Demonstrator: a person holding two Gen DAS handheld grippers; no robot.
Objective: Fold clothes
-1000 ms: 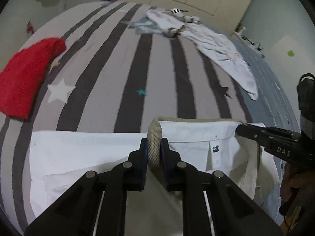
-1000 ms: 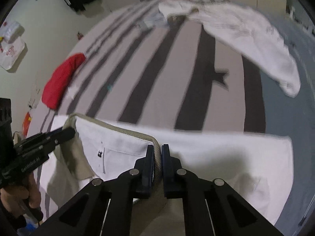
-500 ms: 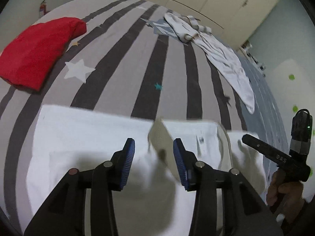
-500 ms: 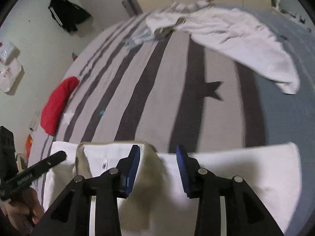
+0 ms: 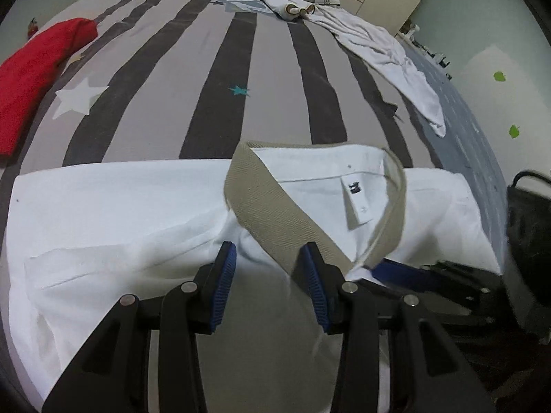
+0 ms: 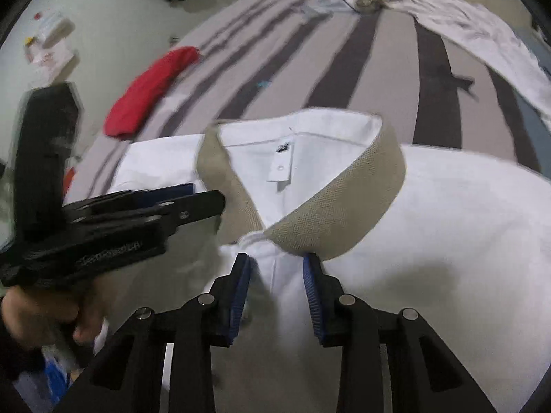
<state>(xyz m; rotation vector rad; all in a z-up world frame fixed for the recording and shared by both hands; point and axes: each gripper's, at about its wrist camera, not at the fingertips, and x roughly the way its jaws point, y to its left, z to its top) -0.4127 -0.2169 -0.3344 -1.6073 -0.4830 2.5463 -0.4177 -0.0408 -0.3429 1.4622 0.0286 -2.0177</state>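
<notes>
A white polo shirt [image 5: 113, 213] with a beige collar [image 5: 272, 213] lies spread flat, front up, on the striped bed; it also shows in the right wrist view [image 6: 447, 227], collar [image 6: 358, 206]. My left gripper [image 5: 268, 272] is open and empty, hovering just over the shirt below the collar's left side. My right gripper [image 6: 277, 282] is open and empty over the placket under the collar tips. Each gripper shows from the side in the other's view, the right one [image 5: 406, 272] and the left one [image 6: 206, 203].
The grey and dark striped bedspread [image 5: 241, 51] stretches beyond the shirt. A red garment [image 5: 31, 69] lies at the far left. A crumpled white garment [image 5: 378, 48] lies at the far right. Cupboards and a wall stand behind the bed.
Both grippers were shut on the collar a second ago. They have opened and let it go, the shirt has settled flat on the bed, and both have pulled back a little.
</notes>
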